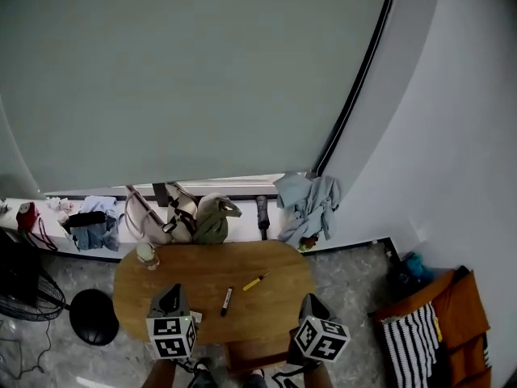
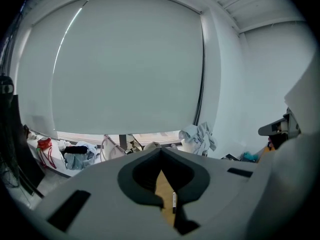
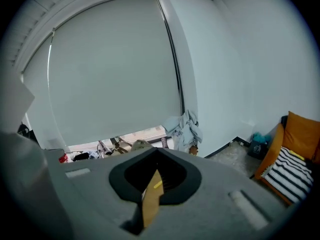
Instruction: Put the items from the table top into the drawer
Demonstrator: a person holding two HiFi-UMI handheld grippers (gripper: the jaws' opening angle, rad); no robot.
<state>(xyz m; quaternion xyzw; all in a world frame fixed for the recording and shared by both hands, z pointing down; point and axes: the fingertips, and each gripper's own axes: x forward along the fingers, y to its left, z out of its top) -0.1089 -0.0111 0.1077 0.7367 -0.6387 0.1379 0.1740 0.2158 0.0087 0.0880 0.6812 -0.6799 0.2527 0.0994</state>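
An oval wooden table [image 1: 266, 257] carries a black marker [image 1: 227, 300], a yellow pen [image 1: 255, 282] and a small glass jar [image 1: 147, 255] at its far left. My left gripper [image 1: 171, 292] hovers over the table's near left edge, jaws shut and empty. Between its jaws, the left gripper view shows the marker [image 2: 174, 201] on the table [image 2: 162, 184]. My right gripper [image 1: 310, 301] hangs off the near right edge, shut with nothing in it. Its own view shows the yellow pen [image 3: 157, 184] ahead. A brown wooden part [image 1: 257, 351] shows under the near edge.
Bags [image 1: 174, 217] and crumpled clothes [image 1: 307, 204] lie on the window ledge behind the table. A black round object [image 1: 93, 316] stands on the floor at left. An orange seat with a striped cloth [image 1: 420, 338] is at right.
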